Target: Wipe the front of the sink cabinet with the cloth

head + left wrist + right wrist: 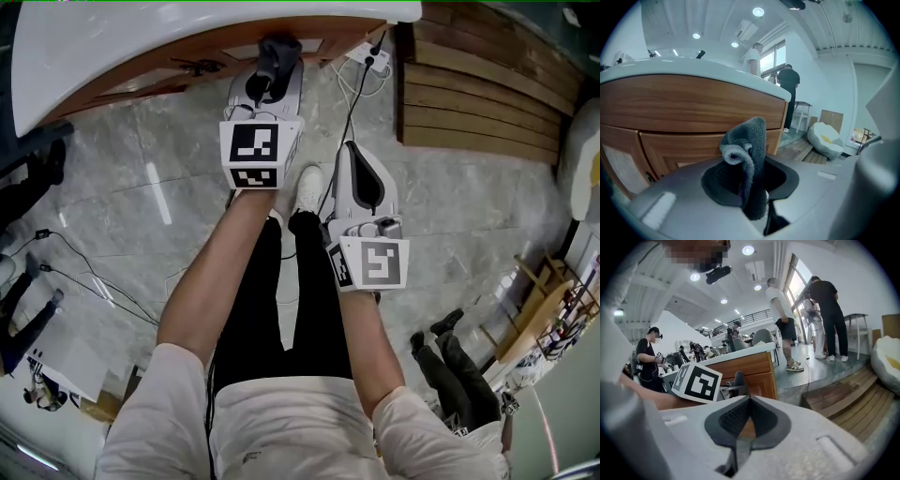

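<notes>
The wiping step is in hand, or just about to be. The left tool (265, 92) is clamped on the grey cloth (749, 140), which stands up in a folded bunch from between its jaws and points at the wooden front of the sink cabinet (684, 110). In the left gripper view, the cabinet's drawer panels fill the space right behind the cloth, under the white sink top (693, 68). The head view puts the cloth at the lower edge of the cabinet front. Whether the cloth is pressed on the wood or just short of it cannot be told.

The next move probably calls for pressing the bunched cloth flat onto the panel and drawing it sideways along the grain, with the grip kept firm so the cloth does not slip out.

The left arm is stretched well forward, its forearm running straight up the head view to the marker cube (253, 150). The right arm is held back beside the legs over the tiled floor (169, 187). The right tool (743, 420) has its jaws closed together on nothing and is well apart from the cabinet.
</notes>
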The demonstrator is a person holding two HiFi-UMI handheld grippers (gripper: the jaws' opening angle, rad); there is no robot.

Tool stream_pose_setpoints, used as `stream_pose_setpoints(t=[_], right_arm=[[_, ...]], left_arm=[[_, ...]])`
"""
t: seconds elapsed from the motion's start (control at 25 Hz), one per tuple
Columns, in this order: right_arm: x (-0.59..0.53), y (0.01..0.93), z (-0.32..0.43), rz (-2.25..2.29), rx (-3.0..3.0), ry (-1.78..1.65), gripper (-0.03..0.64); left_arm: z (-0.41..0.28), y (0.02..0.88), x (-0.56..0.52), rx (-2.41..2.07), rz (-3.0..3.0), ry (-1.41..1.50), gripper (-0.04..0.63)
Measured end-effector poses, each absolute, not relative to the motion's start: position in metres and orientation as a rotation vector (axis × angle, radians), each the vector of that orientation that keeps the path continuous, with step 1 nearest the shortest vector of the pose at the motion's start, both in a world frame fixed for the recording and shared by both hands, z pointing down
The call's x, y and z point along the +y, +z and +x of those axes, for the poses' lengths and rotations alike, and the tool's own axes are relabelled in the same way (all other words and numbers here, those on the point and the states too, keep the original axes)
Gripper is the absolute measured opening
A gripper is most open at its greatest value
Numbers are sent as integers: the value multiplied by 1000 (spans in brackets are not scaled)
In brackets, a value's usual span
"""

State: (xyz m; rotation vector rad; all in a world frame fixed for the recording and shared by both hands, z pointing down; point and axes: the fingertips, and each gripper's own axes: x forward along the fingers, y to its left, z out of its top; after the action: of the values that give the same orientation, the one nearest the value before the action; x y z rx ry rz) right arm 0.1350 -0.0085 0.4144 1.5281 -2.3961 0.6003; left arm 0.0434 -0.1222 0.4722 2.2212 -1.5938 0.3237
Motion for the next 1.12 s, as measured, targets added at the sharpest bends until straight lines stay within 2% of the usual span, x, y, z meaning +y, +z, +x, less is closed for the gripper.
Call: stream_pose_setpoints(t=[1.12], right_arm=[[-9, 434, 176, 1618, -2328, 631, -5]], left_arm=[[132, 491, -139, -1441, 2369, 397, 77]])
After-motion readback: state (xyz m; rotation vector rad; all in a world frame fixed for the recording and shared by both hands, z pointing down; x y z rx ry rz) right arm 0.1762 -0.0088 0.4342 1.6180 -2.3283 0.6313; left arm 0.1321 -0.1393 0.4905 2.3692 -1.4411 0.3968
